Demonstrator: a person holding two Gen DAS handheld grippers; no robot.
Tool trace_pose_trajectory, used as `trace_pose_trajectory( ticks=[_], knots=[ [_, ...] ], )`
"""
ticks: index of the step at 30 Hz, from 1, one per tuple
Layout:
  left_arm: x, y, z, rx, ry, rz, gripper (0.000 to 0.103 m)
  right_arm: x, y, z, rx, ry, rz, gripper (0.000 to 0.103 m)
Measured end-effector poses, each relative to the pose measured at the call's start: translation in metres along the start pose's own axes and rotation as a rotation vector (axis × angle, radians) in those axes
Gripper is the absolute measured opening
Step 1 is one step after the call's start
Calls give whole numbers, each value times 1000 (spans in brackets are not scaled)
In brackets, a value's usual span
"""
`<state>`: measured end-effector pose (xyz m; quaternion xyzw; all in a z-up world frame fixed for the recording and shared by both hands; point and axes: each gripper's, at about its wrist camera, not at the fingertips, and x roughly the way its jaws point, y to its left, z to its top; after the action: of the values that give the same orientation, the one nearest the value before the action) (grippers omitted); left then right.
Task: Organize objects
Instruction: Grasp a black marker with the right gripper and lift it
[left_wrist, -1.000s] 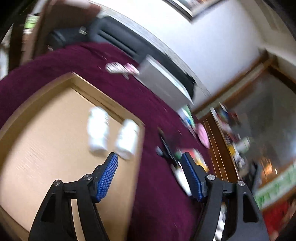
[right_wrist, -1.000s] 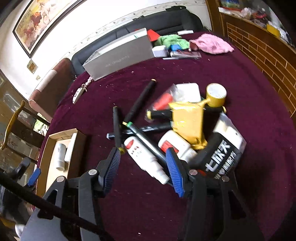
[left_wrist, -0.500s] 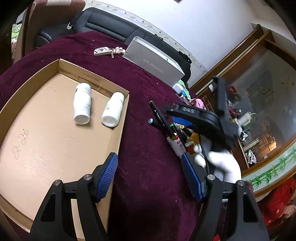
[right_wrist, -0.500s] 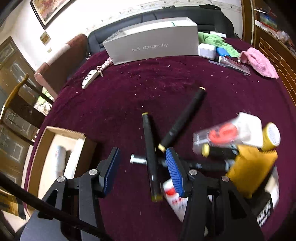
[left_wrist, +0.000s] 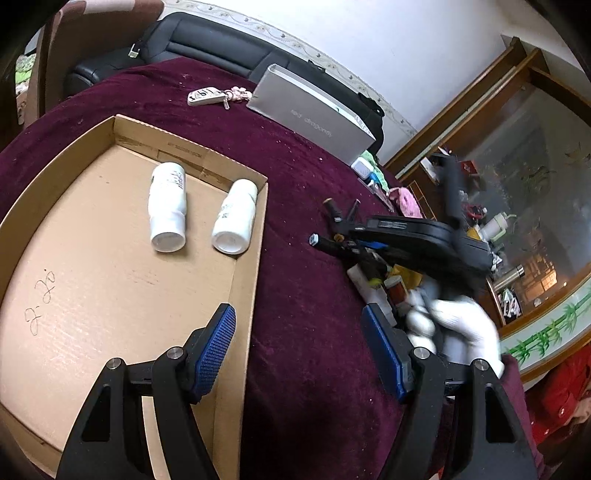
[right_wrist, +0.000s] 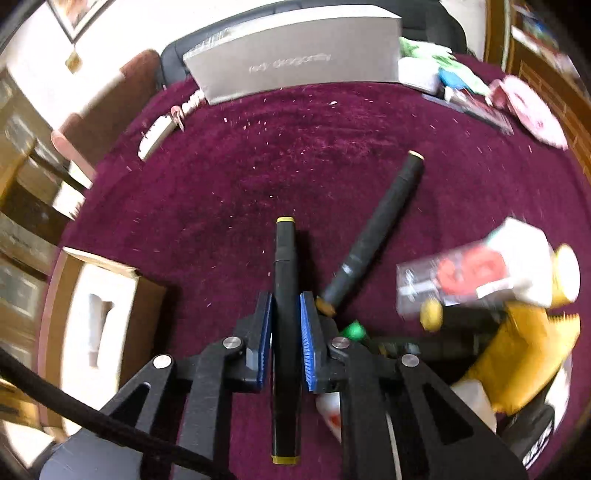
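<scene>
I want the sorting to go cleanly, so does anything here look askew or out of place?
Yes. The pile of markers, bottles and packets beside the right gripper lies jumbled and overlapping on the cloth. In the cardboard tray the two white bottles lie on their sides, not upright. Nothing looks spilled or broken.

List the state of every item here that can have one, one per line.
right gripper: shut on the black marker
black marker: clamped mid-barrel, capped
left gripper: open, nothing between its pads
cardboard tray: open-topped, two bottles inside
white bottles: lying on their sides, capped
second marker: lying loose on the cloth, capped
</scene>
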<state>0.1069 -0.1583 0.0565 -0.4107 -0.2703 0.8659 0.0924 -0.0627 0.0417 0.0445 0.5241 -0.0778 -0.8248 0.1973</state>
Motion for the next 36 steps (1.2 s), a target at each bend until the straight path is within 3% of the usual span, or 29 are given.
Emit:
trace_pose_trajectory(
  ticks=[6,14,20,23,30,33,36],
  knots=[
    [17,-22,-1,65,35,18,65,-76,-45,-52,105,-77,230,12],
    [80,-69,-9,98,124,56,65,-100,-98,-106,216,-182,310,12],
    [127,-102,5,139,119,166,64,-102,-126,-118,289,-216,379,13],
    [153,-117,6,221,118,220,68,-103,-131,-120,301,-226,401,13],
    [144,-124,6,364,106,325,65,-108,-129,-122,275,-245,422,13],
    [141,-115,6,367,137,362,65,-107,-127,-122,267,-245,438,13],
    [143,-109,3,331,164,333,65,-106,-124,-121,260,-243,440,13]
  ],
)
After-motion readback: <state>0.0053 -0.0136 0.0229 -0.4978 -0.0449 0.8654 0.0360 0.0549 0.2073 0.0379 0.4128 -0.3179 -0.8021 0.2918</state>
